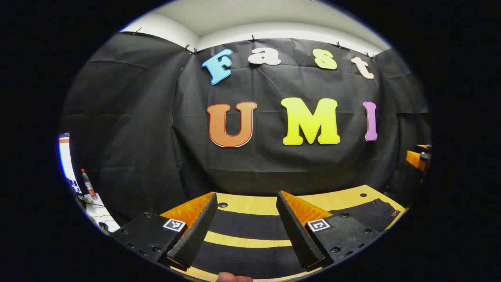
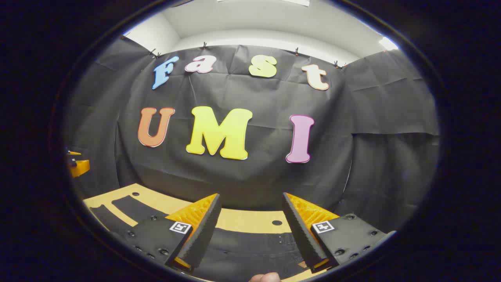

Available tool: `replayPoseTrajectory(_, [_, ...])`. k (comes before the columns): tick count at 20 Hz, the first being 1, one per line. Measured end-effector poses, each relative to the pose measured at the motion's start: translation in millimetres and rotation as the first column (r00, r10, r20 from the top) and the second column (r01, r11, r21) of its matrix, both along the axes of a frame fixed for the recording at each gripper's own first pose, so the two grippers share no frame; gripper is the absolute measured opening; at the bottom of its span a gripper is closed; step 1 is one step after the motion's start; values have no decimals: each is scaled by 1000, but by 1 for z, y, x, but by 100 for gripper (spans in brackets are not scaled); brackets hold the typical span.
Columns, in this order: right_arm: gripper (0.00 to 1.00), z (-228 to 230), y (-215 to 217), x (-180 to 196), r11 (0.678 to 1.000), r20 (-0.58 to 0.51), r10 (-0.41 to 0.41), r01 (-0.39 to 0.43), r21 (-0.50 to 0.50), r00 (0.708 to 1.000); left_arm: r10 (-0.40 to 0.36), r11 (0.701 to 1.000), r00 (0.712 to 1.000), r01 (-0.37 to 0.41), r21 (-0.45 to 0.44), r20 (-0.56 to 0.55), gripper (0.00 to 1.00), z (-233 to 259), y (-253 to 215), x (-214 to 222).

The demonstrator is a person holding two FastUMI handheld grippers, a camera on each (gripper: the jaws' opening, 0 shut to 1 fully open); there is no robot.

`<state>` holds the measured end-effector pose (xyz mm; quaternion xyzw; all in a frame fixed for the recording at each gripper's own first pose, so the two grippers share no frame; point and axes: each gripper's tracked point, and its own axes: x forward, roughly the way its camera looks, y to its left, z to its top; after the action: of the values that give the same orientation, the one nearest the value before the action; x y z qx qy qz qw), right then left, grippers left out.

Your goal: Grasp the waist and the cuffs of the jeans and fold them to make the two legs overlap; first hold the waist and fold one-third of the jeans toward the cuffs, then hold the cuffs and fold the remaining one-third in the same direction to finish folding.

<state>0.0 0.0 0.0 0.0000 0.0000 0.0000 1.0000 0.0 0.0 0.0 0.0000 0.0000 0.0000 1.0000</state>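
Note:
Dark jeans lie spread flat on a light wooden table. In the left gripper view the two legs [image 1: 246, 225] run across as separate dark bands with a strip of table between them, and the waist end [image 1: 373, 213] lies at the right. My left gripper [image 1: 246, 229] hovers open above the legs, nothing between its fingers. In the right gripper view the waist part of the jeans [image 2: 250, 246] sits just below my right gripper [image 2: 248, 231], which is open and holds nothing. The legs [image 2: 129, 207] stretch away to the left.
The wooden table [image 1: 250, 203] has small round holes and ends at the black cloth wall. A bottle [image 1: 88, 184] stands on a white surface far left. An orange part of the other gripper [image 1: 419, 156] shows at the right edge, and likewise at the left edge [image 2: 78, 166].

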Motion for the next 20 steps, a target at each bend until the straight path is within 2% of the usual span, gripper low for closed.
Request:
replayPoseTrajectory(1, [96,-1,0,1,1000,-2,-6,6,5,1000,-4,1000,1000,4,5,-5,97,-1,0,2])
replayPoseTrajectory(4, [94,-7,-5,7,999,-24,-33,33,7,999,-12,1000,1000,12,12,-15,97,-1,0,7])
replayPoseTrajectory(17, [94,-10,-23,7,999,-47,-49,50,20,998,-10,1000,999,10,-6,-30,97,-7,-3,10])
replayPoseTrajectory(20, [98,-17,-29,10,997,-81,-38,44,64,996,5,1000,999,-7,-25,-51,97,-16,6,11])
